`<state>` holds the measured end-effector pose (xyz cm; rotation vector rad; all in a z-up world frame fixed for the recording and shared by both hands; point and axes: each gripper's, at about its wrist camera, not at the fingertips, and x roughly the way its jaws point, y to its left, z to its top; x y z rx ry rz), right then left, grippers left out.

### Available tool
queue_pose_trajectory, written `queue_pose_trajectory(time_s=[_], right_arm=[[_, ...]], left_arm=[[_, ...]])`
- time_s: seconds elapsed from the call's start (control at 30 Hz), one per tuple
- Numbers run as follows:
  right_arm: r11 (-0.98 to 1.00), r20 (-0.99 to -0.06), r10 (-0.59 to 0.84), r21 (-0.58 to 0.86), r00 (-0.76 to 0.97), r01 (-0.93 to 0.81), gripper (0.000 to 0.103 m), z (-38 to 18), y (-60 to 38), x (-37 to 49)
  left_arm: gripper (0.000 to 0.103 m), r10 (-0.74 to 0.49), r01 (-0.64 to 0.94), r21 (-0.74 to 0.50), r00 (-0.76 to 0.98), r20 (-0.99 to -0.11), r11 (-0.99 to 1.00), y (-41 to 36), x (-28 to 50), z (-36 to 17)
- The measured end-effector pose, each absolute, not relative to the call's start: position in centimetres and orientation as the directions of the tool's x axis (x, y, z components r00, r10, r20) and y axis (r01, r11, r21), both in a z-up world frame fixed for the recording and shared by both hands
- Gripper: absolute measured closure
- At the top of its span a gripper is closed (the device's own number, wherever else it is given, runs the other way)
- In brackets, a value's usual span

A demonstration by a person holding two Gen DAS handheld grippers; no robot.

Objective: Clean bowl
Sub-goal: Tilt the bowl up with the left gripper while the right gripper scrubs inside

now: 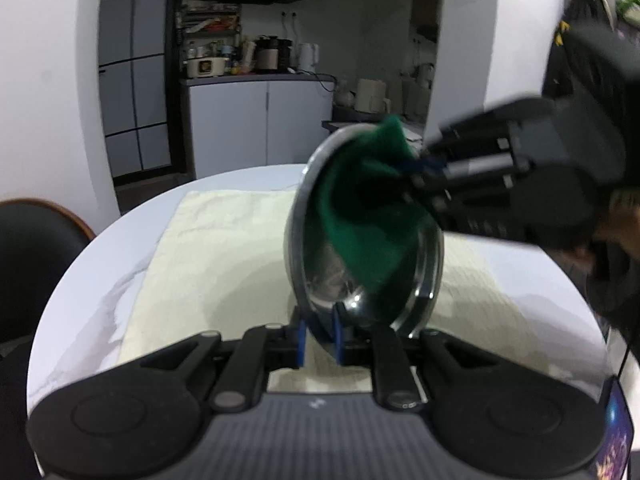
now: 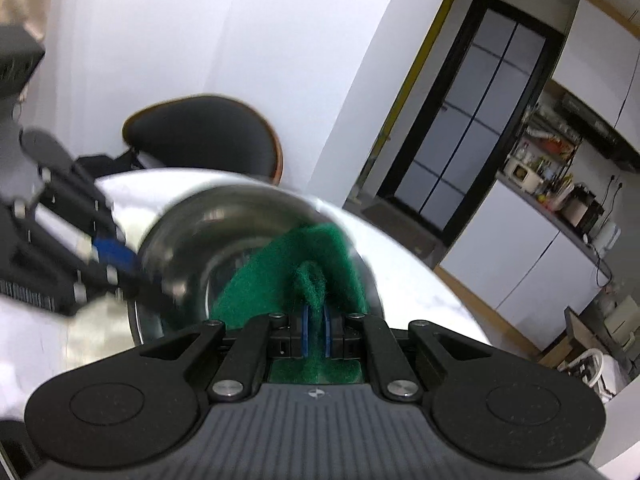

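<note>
The steel bowl (image 1: 362,232) stands tipped up on edge above the pale cloth (image 1: 224,264) that covers the middle of the round desk (image 1: 80,320). Its rim is nearly vertical and its hollow faces toward the desk's right side, where the right gripper (image 1: 420,168) comes in.

The left gripper (image 1: 320,336) sits under the bowl at the near edge. Its fingers (image 1: 301,340) stand only a narrow gap apart with the lowest part of the rim between the blue pads, so the rim looks pinched from below; the blur keeps me from being sure how firm that contact is.

The right gripper's fingers (image 2: 306,332) are closed tight on a fold of the green scouring pad (image 2: 288,272), which bulges out ahead of the tips and lies spread against the inside wall of the bowl.

The relation that matters is this: the bowl's opening lies straight ahead of the right fingers, with the pad already inside, covering the upper and middle part of the hollow. The shiny bottom of the hollow, nearest the left fingers, is uncovered. I judge that the wiping stroke has to run down along the curved wall toward that lower rim, while the left hand keeps the bowl from turning or slipping out of its thin rim hold.
</note>
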<state>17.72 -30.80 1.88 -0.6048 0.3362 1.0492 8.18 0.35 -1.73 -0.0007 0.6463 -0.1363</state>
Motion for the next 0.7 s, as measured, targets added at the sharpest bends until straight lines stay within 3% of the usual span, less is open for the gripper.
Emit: queue_pose_trajectory(time_s=[0.4, 0.7], right_arm=[[0.244, -0.559, 0.745, -0.28, 0.364, -0.929, 0.095, 1.7, -29.8, 15.1], [0.314, -0.542, 0.692, -0.369, 0.477, -0.875, 0.095, 2.3, -31.0, 16.4]], left_arm=[[0.086, -0.13, 0.147, -0.022, 0.784, -0.608, 0.989, -0.4, 7.9, -2.1], [0.086, -0.139, 0.153, -0.028, 0.785, -0.604, 0.988, -0.3, 7.7, -2.3]])
